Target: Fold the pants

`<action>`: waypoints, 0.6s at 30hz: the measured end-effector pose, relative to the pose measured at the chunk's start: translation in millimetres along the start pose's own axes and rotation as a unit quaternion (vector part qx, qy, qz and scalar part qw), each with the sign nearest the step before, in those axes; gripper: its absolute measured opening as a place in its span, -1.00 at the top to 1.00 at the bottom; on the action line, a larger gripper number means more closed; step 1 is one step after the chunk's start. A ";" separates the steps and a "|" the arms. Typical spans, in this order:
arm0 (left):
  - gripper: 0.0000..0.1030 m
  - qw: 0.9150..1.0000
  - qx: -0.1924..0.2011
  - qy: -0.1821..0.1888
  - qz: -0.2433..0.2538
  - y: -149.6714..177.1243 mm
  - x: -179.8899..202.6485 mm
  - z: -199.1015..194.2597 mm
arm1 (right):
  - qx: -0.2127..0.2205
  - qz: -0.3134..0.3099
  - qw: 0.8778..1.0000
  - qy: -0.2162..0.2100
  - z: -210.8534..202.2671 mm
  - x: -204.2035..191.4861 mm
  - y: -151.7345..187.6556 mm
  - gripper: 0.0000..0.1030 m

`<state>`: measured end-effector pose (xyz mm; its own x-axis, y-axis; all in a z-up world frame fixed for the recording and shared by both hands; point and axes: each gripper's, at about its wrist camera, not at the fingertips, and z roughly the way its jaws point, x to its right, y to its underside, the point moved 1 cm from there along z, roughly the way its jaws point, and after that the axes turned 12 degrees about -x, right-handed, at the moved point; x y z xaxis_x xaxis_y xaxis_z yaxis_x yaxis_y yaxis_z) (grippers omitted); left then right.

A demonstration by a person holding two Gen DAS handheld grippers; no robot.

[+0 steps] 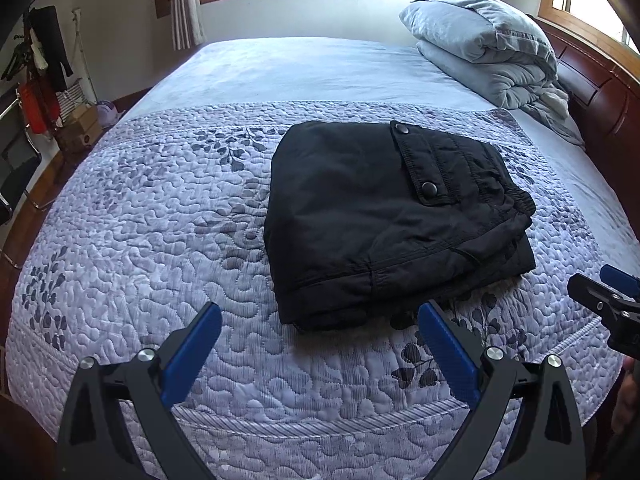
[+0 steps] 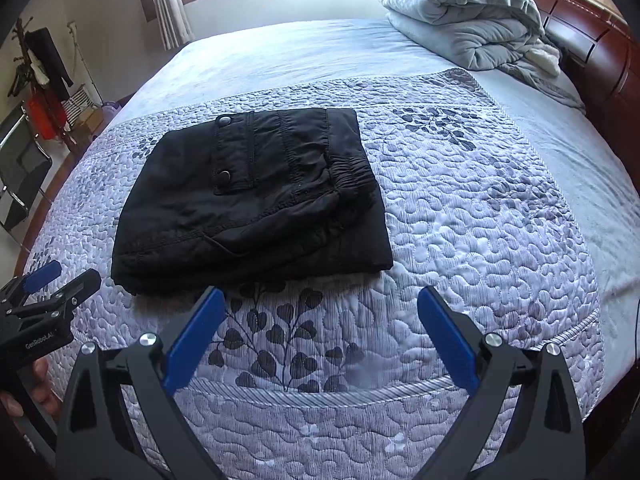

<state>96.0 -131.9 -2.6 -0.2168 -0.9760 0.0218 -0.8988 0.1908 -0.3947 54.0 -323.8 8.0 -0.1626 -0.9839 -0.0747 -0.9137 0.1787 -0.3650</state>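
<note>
The black pants [image 1: 384, 216] lie folded into a compact square on the quilted bedspread, a snap-button pocket flap on top. They also show in the right wrist view [image 2: 256, 200]. My left gripper [image 1: 320, 320] is open and empty, hovering just in front of the pants' near edge. My right gripper [image 2: 320, 304] is open and empty, in front of the pants' near right corner. The right gripper shows at the right edge of the left wrist view [image 1: 608, 300]; the left gripper shows at the left edge of the right wrist view [image 2: 52, 292].
A quilted lilac bedspread [image 1: 160, 240] covers the bed's near half. A folded grey duvet [image 1: 488, 48] lies at the far right by the wooden headboard [image 1: 600, 92]. A coat rack and chair [image 1: 36, 80] stand left of the bed.
</note>
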 end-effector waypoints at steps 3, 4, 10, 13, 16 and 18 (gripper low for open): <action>-0.93 1.000 -0.001 -0.003 0.000 0.5 -1.7 0.9 | 0.000 -0.003 1.000 0.002 0.3 -1.5 -0.2 -0.88; -0.93 1.000 -0.002 -0.002 -0.001 0.7 -2.1 1.1 | -0.001 -0.003 1.000 0.002 0.3 -1.4 -0.2 -0.88; -0.93 1.000 -0.005 -0.005 0.000 1.0 -3.3 3.1 | -0.002 -0.003 1.000 0.003 1.1 -0.8 -0.5 -0.88; -0.93 1.000 -0.006 0.000 0.000 1.6 -2.9 2.9 | -0.001 -0.004 1.000 0.004 1.3 -1.2 -0.5 -0.88; -0.93 1.000 -0.005 -0.001 0.004 1.1 -1.7 2.1 | -0.002 -0.006 1.000 0.005 1.8 -1.6 -0.3 -0.88; -0.93 1.000 -0.004 0.000 0.004 0.7 -1.2 1.5 | -0.002 -0.006 1.000 0.005 2.0 -1.5 -0.4 -0.88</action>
<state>96.3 -130.7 -4.2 -0.2242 -0.9744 0.0176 -0.8996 0.1999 -0.3884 55.4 -322.4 6.4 -0.1563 -0.9858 -0.0611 -0.9172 0.1678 -0.3613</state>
